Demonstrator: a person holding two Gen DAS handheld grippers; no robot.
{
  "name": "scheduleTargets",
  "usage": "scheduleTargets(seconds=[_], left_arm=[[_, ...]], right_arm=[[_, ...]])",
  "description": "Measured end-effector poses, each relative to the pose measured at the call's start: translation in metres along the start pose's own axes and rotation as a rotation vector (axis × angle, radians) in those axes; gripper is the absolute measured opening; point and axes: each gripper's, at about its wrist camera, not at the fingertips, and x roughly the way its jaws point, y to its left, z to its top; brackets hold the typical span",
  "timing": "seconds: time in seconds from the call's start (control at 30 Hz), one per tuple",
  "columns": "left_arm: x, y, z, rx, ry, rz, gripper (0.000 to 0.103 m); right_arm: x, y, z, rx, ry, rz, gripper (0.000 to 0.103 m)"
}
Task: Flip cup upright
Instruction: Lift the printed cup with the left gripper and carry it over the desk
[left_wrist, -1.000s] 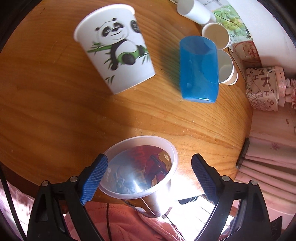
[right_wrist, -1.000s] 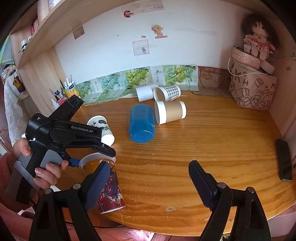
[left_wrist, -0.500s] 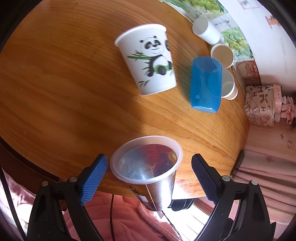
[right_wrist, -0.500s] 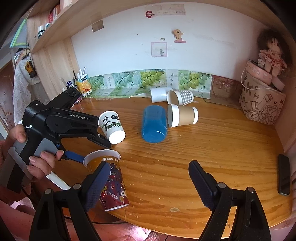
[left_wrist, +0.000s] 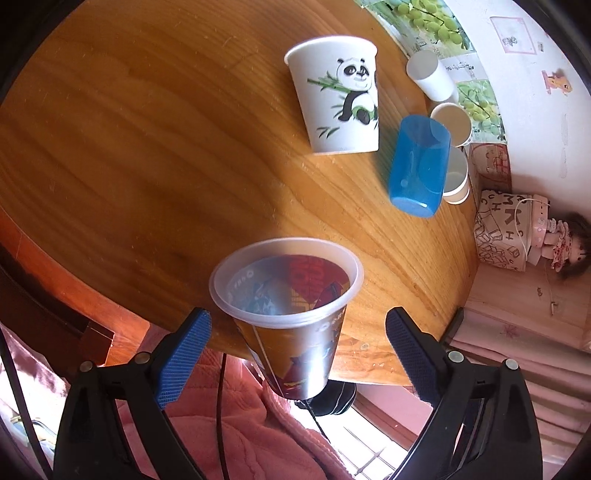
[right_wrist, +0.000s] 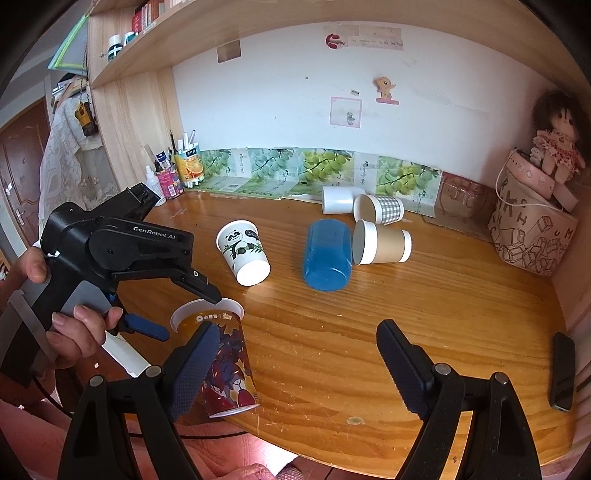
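A clear plastic cup with a red and blue print (left_wrist: 291, 314) stands upright at the front left edge of the round wooden table (left_wrist: 147, 147); it also shows in the right wrist view (right_wrist: 221, 365). My left gripper (left_wrist: 295, 343) is open with its blue pads on either side of the cup, not touching it. In the right wrist view the left gripper (right_wrist: 184, 302) hovers just above the cup's rim. My right gripper (right_wrist: 291, 365) is open and empty to the right of the cup.
A panda paper cup (right_wrist: 243, 254), a blue tumbler (right_wrist: 327, 254), a brown paper cup (right_wrist: 382, 247), a checked cup (right_wrist: 378, 208) and a white cup (right_wrist: 338, 199) lie on their sides further back. A phone (right_wrist: 563, 369) lies at the right edge. A printed bag (right_wrist: 532, 236) stands at the back right.
My left gripper has risen and drawn back from the printed cup, so the cup looks smaller and more of the table shows. The cup stays upright. My right gripper has pulled back a little.
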Motion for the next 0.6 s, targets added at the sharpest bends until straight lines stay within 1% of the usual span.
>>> scheduleTargets(seconds=[0.1, 0.23, 0.3, 0.47, 0.6], left_arm=[[0.007, 0.000, 0.000, -0.011, 0.012, 0.003, 0.096], [0.012, 0.004, 0.002, -0.042, 0.007, 0.010, 0.096], [0.013, 0.008, 0.003, -0.061, 0.008, -0.004, 0.096], [0.015, 0.016, 0.008, -0.089, 0.007, 0.012, 0.096], [0.019, 0.020, 0.012, -0.111, 0.023, -0.001, 0.096]], right_arm=[[-0.001, 0.003, -0.002, -0.027, 0.000, -0.015, 0.087], [0.000, 0.004, -0.003, -0.042, 0.006, -0.019, 0.087], [0.000, 0.004, -0.003, -0.047, 0.010, -0.023, 0.087], [0.003, 0.002, -0.003, -0.041, 0.020, -0.024, 0.087], [0.007, 0.000, -0.002, -0.033, 0.030, -0.026, 0.087]])
